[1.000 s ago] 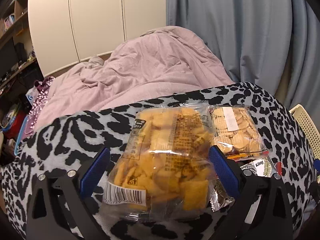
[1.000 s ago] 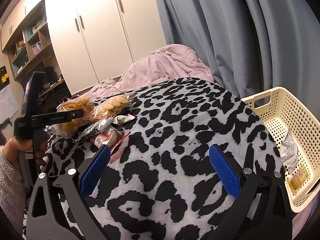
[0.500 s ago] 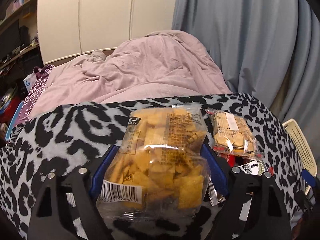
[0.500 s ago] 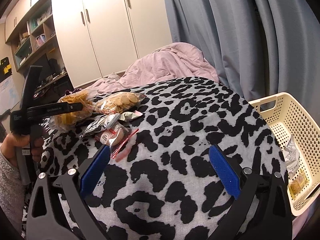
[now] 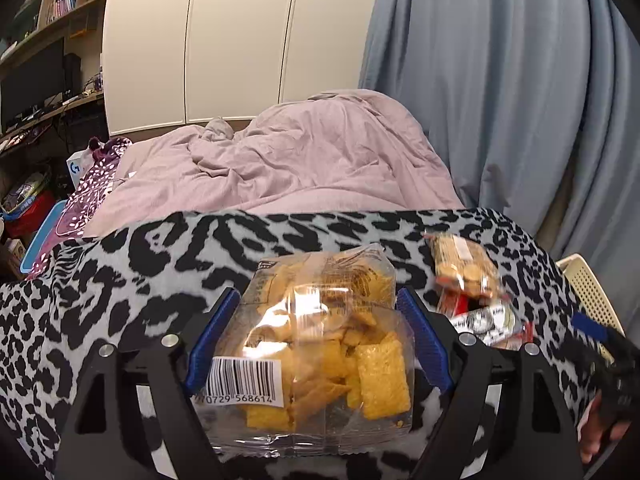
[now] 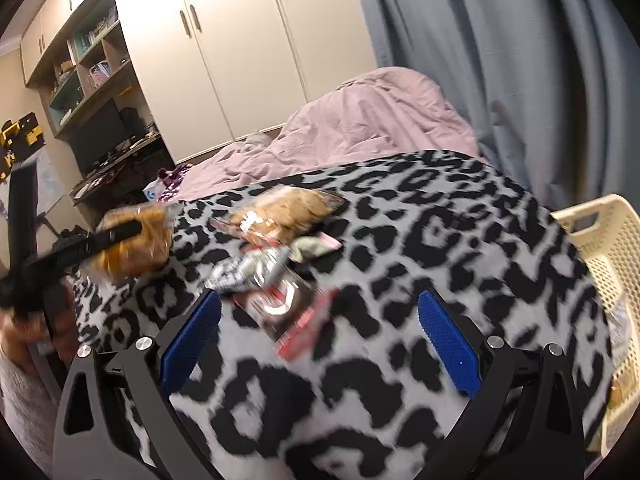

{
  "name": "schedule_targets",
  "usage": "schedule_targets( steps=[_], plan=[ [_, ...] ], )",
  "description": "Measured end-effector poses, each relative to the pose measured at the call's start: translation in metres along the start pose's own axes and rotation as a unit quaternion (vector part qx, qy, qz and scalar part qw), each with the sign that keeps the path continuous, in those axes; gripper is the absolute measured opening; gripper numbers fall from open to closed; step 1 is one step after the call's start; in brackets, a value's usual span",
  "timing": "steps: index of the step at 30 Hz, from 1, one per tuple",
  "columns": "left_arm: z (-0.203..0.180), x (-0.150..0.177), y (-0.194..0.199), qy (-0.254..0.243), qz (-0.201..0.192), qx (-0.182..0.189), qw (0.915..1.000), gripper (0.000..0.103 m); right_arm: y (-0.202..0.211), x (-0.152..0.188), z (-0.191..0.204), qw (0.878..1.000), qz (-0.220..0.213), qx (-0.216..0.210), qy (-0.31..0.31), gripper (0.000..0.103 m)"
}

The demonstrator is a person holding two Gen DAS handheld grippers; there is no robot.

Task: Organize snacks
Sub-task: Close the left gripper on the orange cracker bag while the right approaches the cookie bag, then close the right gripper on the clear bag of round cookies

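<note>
The left gripper (image 5: 316, 334) has closed in on the bag of yellow corn snacks (image 5: 320, 344). A second ago its blue pads stood wide on either side of the bag; now they press its flanks, and the jaws are closing a last bit more. The bag looks lifted clear of the leopard-print blanket (image 5: 140, 264), sitting nearer the camera, with its barcode end at the near side.

The right gripper (image 6: 320, 336) hangs open with nothing between its pads, and it has swung left toward the remaining pile: a bag of round crackers (image 6: 296, 210) at the far side, a silver packet (image 6: 250, 270) and a red-and-white wrapper (image 6: 288, 306) closer in. These lie just beside one another, left of the blanket's middle.

The cream basket (image 6: 600, 248) waits at the far right edge and already holds a few packets. I judge the corn snacks are headed there next, with the right tongs lining up on the red-and-white wrapper.
</note>
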State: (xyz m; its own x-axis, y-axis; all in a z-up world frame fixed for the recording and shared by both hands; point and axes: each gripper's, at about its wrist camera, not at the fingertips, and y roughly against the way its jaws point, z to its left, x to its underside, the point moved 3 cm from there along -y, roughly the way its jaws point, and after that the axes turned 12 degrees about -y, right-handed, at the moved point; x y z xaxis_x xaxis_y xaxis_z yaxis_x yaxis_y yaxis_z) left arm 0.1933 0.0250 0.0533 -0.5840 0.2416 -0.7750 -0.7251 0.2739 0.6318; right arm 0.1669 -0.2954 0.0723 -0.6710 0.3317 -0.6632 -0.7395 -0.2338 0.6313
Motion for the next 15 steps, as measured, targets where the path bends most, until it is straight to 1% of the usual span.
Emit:
schedule_targets(
  steps=[3, 6, 9, 11, 12, 15],
  plan=[
    [0.0, 0.006, 0.001, 0.0, -0.002, 0.006, 1.0, 0.081, -0.013, -0.013, 0.007, 1.0, 0.011, -0.003, -0.009, 0.1],
    [0.0, 0.009, 0.002, 0.001, -0.005, 0.003, 1.0, 0.081, -0.032, -0.028, 0.02, 0.999, 0.03, -0.009, -0.013, 0.1],
    [0.0, 0.012, 0.001, 0.0, -0.002, 0.009, 1.0, 0.082, -0.053, -0.039, 0.028, 0.999, 0.048, -0.007, -0.02, 0.1],
    [-0.001, 0.014, 0.0, -0.001, -0.001, 0.012, 0.9999, 0.084, -0.07, -0.046, 0.033, 0.997, 0.067, -0.009, -0.035, 0.1],
    [-0.002, 0.015, -0.001, -0.001, 0.0, 0.013, 0.9999, 0.088, -0.079, -0.05, 0.035, 0.996, 0.074, -0.007, -0.041, 0.1],
    [-0.003, 0.017, -0.001, -0.002, -0.001, 0.016, 0.9999, 0.089, -0.1, -0.061, 0.039, 0.994, 0.089, 0.002, -0.061, 0.1]
  ],
)
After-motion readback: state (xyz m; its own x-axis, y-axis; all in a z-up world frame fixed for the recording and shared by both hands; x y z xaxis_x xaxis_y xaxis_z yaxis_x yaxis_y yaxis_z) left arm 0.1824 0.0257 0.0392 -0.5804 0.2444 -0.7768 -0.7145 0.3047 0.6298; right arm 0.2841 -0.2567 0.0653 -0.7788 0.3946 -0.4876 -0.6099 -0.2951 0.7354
